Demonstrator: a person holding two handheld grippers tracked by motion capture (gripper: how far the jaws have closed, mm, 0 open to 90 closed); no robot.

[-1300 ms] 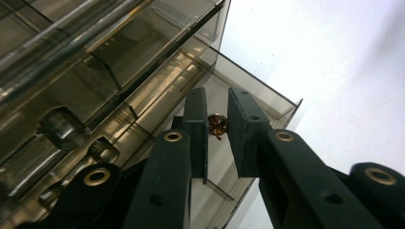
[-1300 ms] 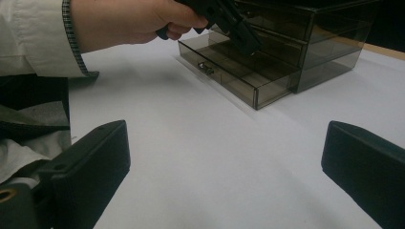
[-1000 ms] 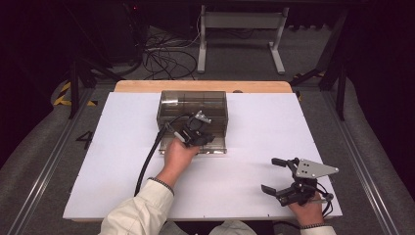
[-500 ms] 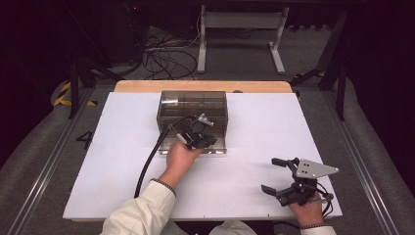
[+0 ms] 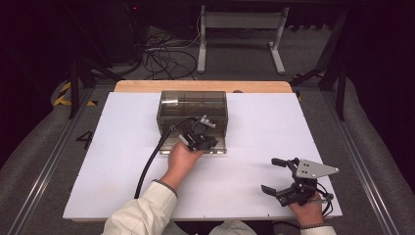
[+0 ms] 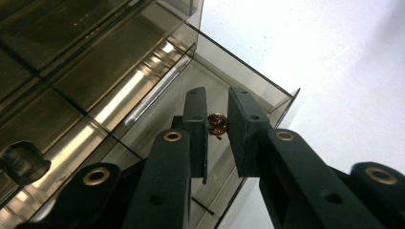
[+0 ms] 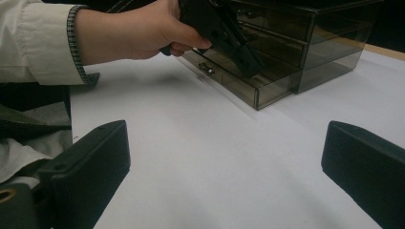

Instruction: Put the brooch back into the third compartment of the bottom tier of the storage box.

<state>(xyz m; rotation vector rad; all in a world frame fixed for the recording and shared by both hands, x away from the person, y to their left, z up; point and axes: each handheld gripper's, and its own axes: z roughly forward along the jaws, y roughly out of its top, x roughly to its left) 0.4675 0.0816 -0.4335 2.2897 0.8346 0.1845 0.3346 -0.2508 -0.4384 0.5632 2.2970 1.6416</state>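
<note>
A small amber bead (image 6: 218, 124) is pinched between the nearly closed fingers (image 6: 197, 119) of the left gripper (image 5: 199, 134), directly above the pulled-out bottom drawer (image 6: 224, 81) of a smoked-plastic drawer organizer (image 5: 192, 110), which is set toward the far edge of the white tabletop (image 5: 122, 161), near its middle. The right gripper (image 5: 280, 176) is held near the tabletop's near right corner, its fingers (image 7: 90, 167) spread wide apart with nothing between them.

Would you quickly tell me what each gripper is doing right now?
Left gripper: shut on a small amber bead over the open drawer.
Right gripper: open, holding nothing.
</note>
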